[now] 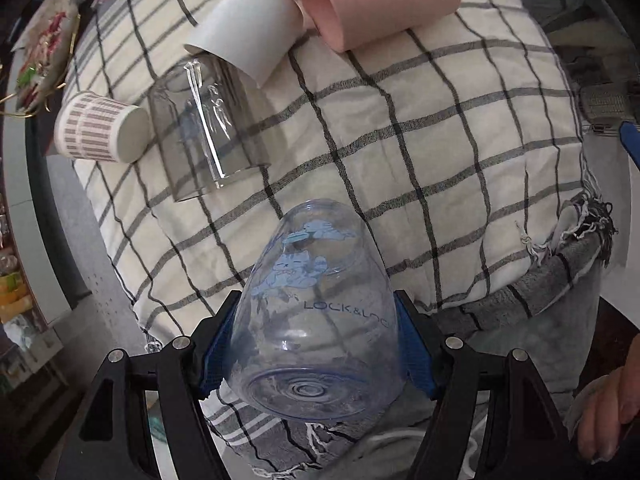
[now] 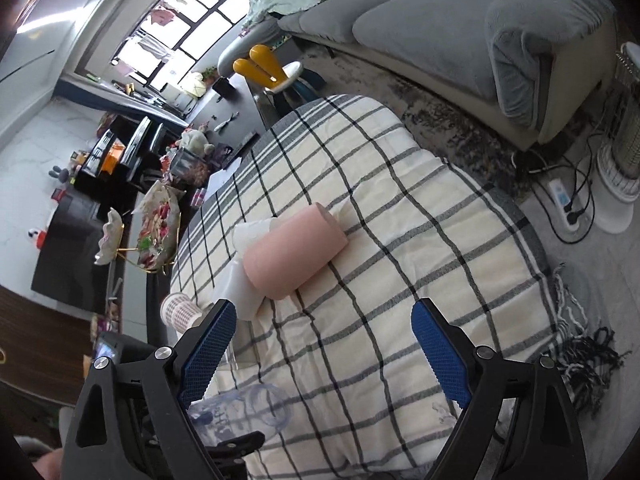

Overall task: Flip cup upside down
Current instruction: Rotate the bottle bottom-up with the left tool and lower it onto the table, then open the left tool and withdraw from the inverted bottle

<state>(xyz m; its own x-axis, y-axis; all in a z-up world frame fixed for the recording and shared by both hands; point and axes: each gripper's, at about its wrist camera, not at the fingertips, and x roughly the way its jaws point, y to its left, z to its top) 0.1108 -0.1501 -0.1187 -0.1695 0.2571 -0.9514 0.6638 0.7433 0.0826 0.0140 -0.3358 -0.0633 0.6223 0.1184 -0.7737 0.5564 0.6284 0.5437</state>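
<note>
My left gripper [image 1: 316, 344] is shut on a clear blue cup [image 1: 316, 320] with a cat print and "LOCK&LOCK" lettering. Its base faces the camera and its mouth points away toward the checked cloth [image 1: 440, 140]. The cup also shows in the right wrist view [image 2: 244, 412], low at the left, with the left gripper under it. My right gripper [image 2: 324, 344] is open and empty above the cloth [image 2: 360, 360], in front of a pink cup [image 2: 294, 252].
On the cloth stand a pink cup [image 1: 376, 0], a white cup [image 1: 248, 32], a clear glass [image 1: 204, 128] and a patterned paper cup [image 1: 100, 128], all mouth down. A grey sofa [image 2: 460, 28], a heater [image 2: 624, 136] and a power strip [image 2: 564, 200] lie beyond the table.
</note>
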